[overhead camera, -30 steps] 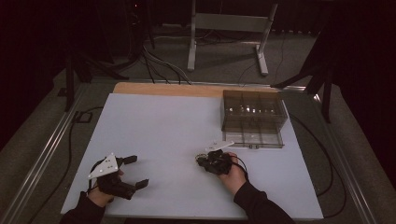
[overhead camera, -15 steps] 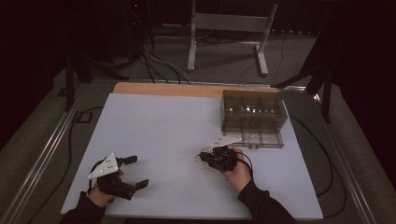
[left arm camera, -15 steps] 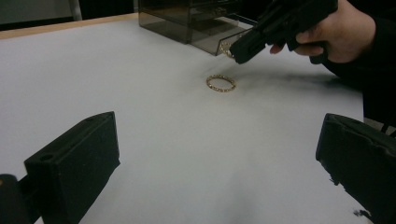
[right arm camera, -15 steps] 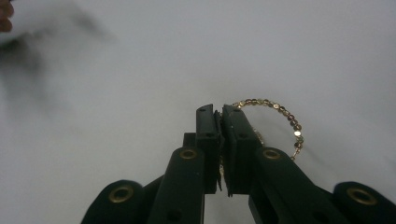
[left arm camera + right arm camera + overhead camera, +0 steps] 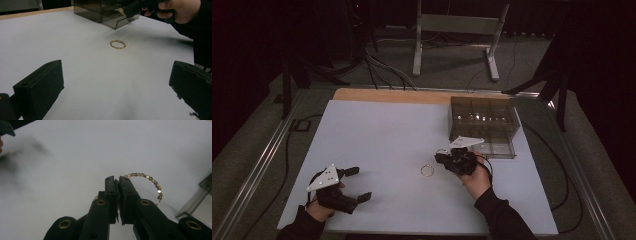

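Beaded bracelet (image 5: 147, 182) stands edge-up in right gripper (image 5: 117, 180).

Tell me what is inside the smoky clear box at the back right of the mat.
The box is split into compartments by dividers; a few small bright glints sit in the back ones, too small to identify. The right tool, shut on a gold beaded bracelet, covers part of its front edge.

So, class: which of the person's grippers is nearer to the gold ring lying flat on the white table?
Right. The right gripper hovers just beside the ring, toward the compartment box. The left gripper rests well away at the table's near left edge.
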A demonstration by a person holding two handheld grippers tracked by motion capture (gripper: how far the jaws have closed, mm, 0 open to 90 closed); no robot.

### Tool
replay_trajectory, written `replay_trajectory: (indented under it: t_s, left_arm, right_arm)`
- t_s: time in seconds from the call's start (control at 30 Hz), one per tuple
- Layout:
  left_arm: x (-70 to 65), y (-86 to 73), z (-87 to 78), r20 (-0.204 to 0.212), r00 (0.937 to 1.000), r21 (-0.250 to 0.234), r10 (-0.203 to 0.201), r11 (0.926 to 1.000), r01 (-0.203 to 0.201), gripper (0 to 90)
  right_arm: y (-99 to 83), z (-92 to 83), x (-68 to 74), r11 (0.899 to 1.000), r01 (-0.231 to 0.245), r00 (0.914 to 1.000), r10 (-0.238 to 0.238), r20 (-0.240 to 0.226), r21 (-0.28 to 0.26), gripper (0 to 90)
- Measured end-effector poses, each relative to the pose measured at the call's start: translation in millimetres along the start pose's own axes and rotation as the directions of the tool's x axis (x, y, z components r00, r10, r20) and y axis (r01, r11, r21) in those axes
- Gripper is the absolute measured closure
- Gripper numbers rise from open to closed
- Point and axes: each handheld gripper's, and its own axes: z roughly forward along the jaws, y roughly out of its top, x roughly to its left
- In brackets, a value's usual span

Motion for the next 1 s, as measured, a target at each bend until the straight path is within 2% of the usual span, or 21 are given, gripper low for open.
replay_trajectory:
  t_s: [0.23,0.47,0.87,1.0]
  left_arm:
    - [0.0,0.1,0.0,0.0,1.0,0.0,-0.001,1.0,0.001,0.5]
    - [0.7,0.0,-0.1,-0.001,1.0,-0.001,-0.002,1.0,0.002,0.5]
    - [0.6,0.1,-0.2,0.001,1.0,-0.003,-0.006,1.0,0.006,0.5]
    - [0.4,0.3,-0.4,0.002,1.0,-0.004,-0.004,1.0,0.004,0.5]
  right_arm:
    - [1.6,-8.2,-10.6,1.0,-0.018,0.9995,0.018,0.026,-0.014,86.4]
    - [2.1,-19.5,-29.2,0.998,-0.049,0.9961,0.051,0.072,-0.029,86.3]
    - [5.0,-34.1,-55.0,0.995,-0.084,0.9855,0.09,0.144,-0.048,86.3]
    - [5.2,-36.8,-66.2,0.993,-0.106,0.9795,0.113,0.167,-0.05,86.3]
